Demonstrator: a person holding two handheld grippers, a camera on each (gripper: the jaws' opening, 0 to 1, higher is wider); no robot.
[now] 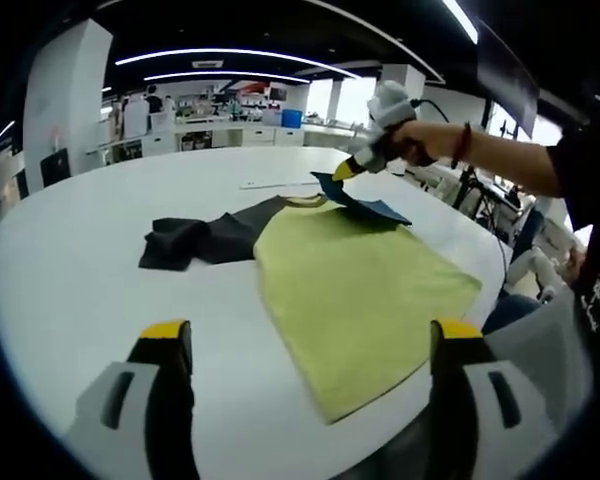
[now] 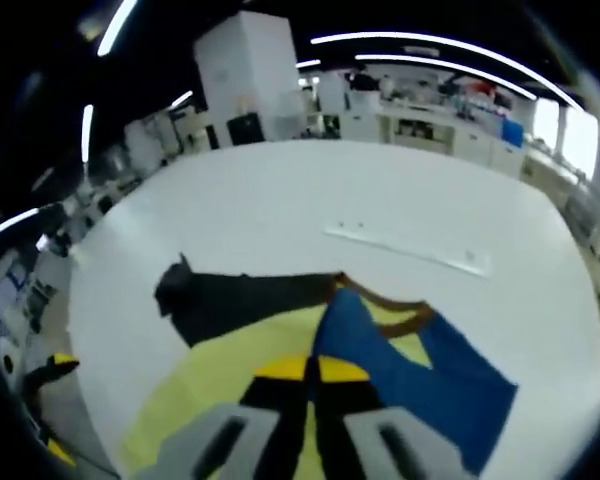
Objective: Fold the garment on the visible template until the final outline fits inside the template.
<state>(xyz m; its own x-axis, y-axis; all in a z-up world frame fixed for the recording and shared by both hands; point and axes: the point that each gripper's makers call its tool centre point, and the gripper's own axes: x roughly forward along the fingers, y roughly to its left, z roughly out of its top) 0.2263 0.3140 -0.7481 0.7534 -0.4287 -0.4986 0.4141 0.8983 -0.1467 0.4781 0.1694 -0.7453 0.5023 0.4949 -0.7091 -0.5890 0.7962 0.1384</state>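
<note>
Fingers of the right gripper (image 2: 313,372) are pinched closed on the blue sleeve (image 2: 420,385) of the garment (image 1: 355,275), lifted off the white table (image 1: 70,280); the left gripper (image 1: 310,345) hangs wide open, holding nothing, near the hem. To fold well, carry the sleeve low across the yellow body, lay it flat, and keep the black sleeve (image 1: 195,240) undisturbed.
</note>
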